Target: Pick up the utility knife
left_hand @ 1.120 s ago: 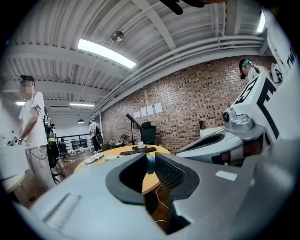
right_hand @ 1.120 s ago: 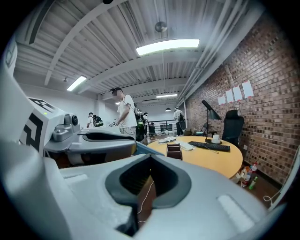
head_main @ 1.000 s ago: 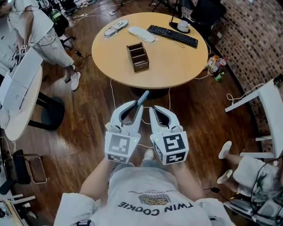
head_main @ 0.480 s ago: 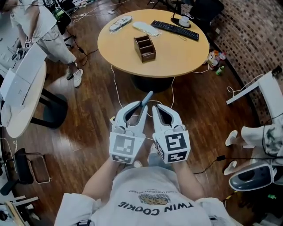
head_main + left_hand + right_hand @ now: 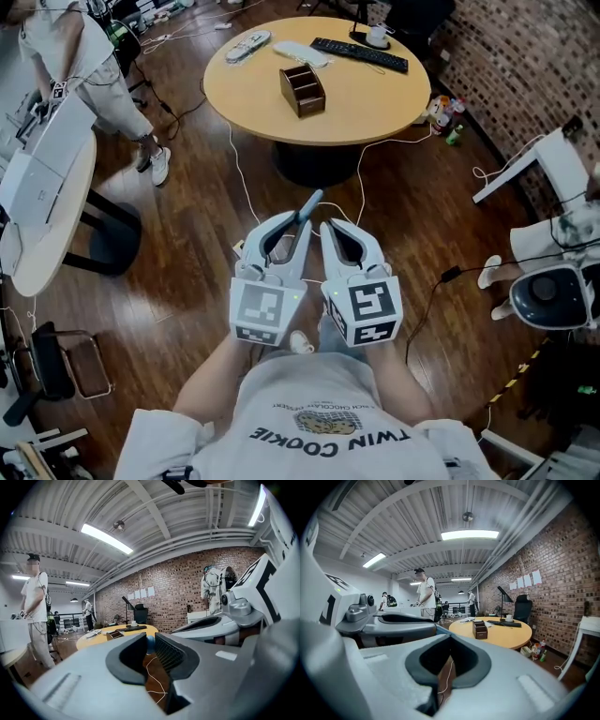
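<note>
The utility knife (image 5: 307,204) is slim and blue-grey, and it sticks out past the tips of my left gripper (image 5: 298,225), which is shut on it. In the left gripper view the knife (image 5: 149,645) shows as a blue sliver between the dark pads. My right gripper (image 5: 325,230) is held close beside the left, its fingers meeting at the tips with nothing in them. Both hang over the wooden floor, well short of the round table (image 5: 375,103). In the right gripper view the jaws (image 5: 449,641) touch at the front.
On the round table stand a wooden organiser (image 5: 302,89), a black keyboard (image 5: 359,54) and white devices (image 5: 247,45). A person (image 5: 84,66) stands at the upper left by a white table (image 5: 42,187). Cables (image 5: 239,178) trail over the floor. White furniture (image 5: 534,169) is at the right.
The round table has slid up the head view and looks smaller, so I have drawn back from it. Both grippers stay side by side, the knife still in the left.
</note>
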A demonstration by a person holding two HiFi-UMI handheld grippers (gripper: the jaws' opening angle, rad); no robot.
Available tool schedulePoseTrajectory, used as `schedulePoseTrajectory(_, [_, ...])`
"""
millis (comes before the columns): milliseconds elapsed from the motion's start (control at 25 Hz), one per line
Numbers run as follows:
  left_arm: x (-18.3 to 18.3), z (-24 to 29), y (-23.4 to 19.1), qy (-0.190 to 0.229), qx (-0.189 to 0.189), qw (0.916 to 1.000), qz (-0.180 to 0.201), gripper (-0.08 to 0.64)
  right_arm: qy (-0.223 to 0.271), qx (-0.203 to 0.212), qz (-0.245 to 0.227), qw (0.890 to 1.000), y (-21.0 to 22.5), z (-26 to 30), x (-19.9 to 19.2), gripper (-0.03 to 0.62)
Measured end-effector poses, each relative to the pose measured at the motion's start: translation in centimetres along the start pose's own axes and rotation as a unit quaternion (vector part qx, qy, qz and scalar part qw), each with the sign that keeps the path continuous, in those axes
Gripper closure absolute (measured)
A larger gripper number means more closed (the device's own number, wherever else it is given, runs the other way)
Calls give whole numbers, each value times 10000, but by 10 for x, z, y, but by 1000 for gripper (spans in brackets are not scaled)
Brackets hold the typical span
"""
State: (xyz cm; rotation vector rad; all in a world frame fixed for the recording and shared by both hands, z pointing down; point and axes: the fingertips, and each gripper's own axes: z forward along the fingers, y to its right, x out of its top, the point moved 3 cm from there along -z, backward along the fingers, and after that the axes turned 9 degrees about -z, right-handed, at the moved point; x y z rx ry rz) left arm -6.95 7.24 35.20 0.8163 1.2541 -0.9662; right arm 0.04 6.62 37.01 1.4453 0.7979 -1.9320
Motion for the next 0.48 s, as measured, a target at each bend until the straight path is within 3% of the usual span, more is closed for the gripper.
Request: schedulePoseTrajectory(480, [-5,-46,7,3,-53,10000,25,497,37,-47,-18,10000,-40,-29,2,594])
